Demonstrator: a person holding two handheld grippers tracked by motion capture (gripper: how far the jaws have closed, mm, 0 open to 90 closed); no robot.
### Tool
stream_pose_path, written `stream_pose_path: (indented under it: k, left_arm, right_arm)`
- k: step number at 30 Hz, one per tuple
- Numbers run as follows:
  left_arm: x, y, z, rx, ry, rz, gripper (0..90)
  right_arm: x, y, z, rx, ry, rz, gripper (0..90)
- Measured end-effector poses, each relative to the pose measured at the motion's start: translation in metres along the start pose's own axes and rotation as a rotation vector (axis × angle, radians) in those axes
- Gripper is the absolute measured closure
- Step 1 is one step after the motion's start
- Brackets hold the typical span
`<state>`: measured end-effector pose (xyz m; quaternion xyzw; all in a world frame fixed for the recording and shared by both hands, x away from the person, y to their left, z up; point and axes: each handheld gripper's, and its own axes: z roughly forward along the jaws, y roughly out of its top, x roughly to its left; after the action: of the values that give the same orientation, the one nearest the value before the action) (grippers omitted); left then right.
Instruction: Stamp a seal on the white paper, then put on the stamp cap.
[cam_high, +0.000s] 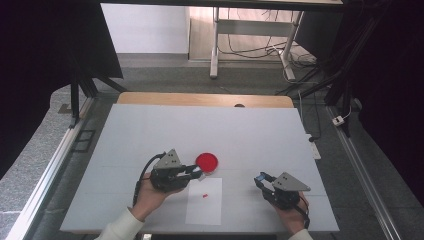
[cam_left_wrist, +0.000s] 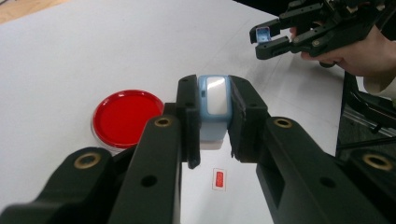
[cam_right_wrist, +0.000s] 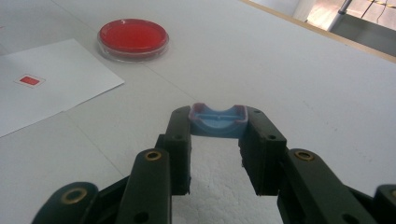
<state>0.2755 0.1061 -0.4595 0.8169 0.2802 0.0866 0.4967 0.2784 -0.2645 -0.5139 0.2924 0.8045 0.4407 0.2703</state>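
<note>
The left claw (cam_left_wrist: 209, 114) is clamping a light-blue case body (cam_left_wrist: 213, 100), its jaws pressing on the two flat sides so that the pale, glossy face is pointing up and away from the hand. The right claw (cam_right_wrist: 217, 122) is gripping a matching blue cap (cam_right_wrist: 218, 120), a shallow curved shell with its hollow side turned upward and its long axis running across from jaw to jaw.

The relation that matters is how the two pieces are lying to one another. Seen from the left claw, the cap (cam_left_wrist: 262, 35) is sitting ahead and off to the right, well apart from the body, with open bench (cam_left_wrist: 93, 51) between them. In the high view the left claw (cam_high: 196, 173) is pointing toward the right claw (cam_high: 260, 178), and the two are roughly facing each other across a white sheet of paper (cam_high: 205, 210). Judging by this, joining the pieces is calling for both hands to close the gap along that line, and for the cap's hollow to be turned toward the body's end.

A red dish (cam_left_wrist: 126, 116) is resting on the bench just to the left of the left claw, near but not touching it. A small red mark (cam_left_wrist: 219, 178) on the paper is lying below that claw.
</note>
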Motion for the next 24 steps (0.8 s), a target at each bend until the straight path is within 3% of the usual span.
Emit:
stream_pose_path:
  k: [9, 24]
  left_arm:
    - [0.0019, 0.0032, -0.0037, -0.023, -0.003, -0.004, 75.3]
    - [0.0001, 0.0040, -0.0017, -0.019, 0.001, -0.001, 75.1]
  right_arm:
    - [-0.0003, -0.0002, 0.0009, 0.002, 0.001, 0.002, 64.4]
    - [0.0024, 0.0010, 0.0022, 0.001, 0.004, -0.004, 64.4]
